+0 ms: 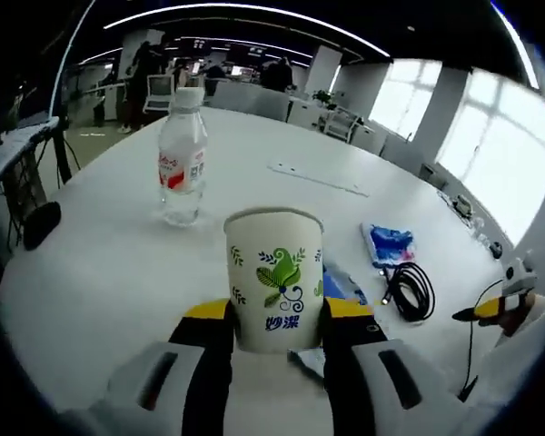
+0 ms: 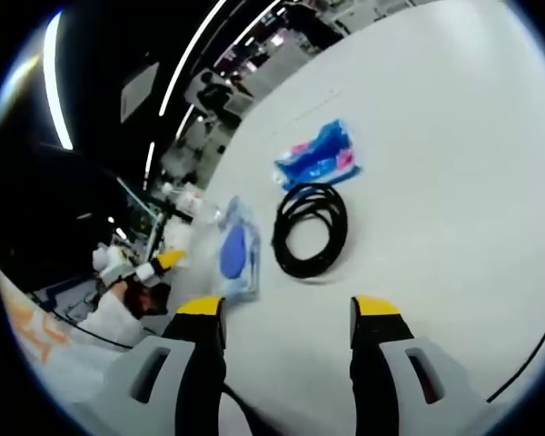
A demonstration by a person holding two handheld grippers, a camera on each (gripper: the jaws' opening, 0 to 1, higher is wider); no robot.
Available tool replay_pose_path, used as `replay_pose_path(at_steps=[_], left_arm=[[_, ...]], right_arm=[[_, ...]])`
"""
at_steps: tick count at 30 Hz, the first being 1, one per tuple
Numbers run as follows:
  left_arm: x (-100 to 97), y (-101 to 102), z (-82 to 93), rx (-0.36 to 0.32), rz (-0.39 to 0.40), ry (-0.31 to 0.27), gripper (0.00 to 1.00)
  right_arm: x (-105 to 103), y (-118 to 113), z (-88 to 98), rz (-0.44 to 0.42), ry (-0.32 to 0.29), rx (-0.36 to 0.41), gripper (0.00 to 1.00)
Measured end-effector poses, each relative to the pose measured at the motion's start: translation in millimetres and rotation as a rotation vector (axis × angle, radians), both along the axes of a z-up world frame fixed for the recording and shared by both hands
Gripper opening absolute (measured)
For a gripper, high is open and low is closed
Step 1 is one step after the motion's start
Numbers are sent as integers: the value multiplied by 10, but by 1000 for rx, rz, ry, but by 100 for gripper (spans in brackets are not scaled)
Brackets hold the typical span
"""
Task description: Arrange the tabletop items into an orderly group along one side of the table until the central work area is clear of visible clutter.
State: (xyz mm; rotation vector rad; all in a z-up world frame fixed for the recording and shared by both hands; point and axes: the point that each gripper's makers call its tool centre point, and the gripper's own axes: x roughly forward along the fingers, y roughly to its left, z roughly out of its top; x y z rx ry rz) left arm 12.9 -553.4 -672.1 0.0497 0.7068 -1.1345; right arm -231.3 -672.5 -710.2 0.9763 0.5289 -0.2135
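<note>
A white paper cup (image 1: 274,282) with a green leaf print stands upright on the white table (image 1: 109,272), and my left gripper (image 1: 274,314) is shut on its lower half. Behind it stands a clear water bottle (image 1: 182,159) with a red label. To the right lie a blue packet (image 1: 389,243), a coiled black cable (image 1: 411,291) and a blue pouch (image 1: 345,283) partly hidden by the cup. My right gripper (image 2: 289,309) hangs open over the table, just short of the cable coil (image 2: 309,229), the clear pouch with blue contents (image 2: 234,250) and the blue-pink packet (image 2: 318,156).
A long white strip (image 1: 318,179) lies flat further back on the table. The right gripper (image 1: 495,304) shows at the table's right edge, with a thin black lead (image 1: 470,354) below it. The left gripper (image 2: 150,268) shows at the left. Office desks and windows surround the table.
</note>
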Motion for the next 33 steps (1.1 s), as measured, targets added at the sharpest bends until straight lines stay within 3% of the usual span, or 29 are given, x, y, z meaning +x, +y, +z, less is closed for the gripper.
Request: replay_pose_path(at_steps=[5,8,14,18,21,23,28,31,32,33], left_arm=[[-362,-325,82,-71,-139,36,37],[-544,-459,89,-64,-237,-4,37],[-962,-767,280,-209,-345,119,37],[-1228,-855,391,-248,-456,112,37],[-1354,-858,396,-269,-521,119,37],[-1384,-850,391,-263,-534,125,37],[-1477,-871,480,-289,-583,125,37],[-1586,-885,538,-355,-616,207,37],[-1648,-876,568,-383,-628,274,37],[-1677,-864,584,-400,-637,306,37]], right_arm=[[93,0,103,4,-35,0,54],[165,-5,257,-22,-91,26,54],[296,9,487,-24,-154,32,55],[471,67,758,0,-253,47,55],[596,91,923,-13,-334,111,55],[621,99,902,-14,-324,126,55],[667,212,885,82,-290,40,55],[712,250,850,98,-289,46,55],[725,266,859,104,-295,58,55],[733,275,893,105,-311,66,55]])
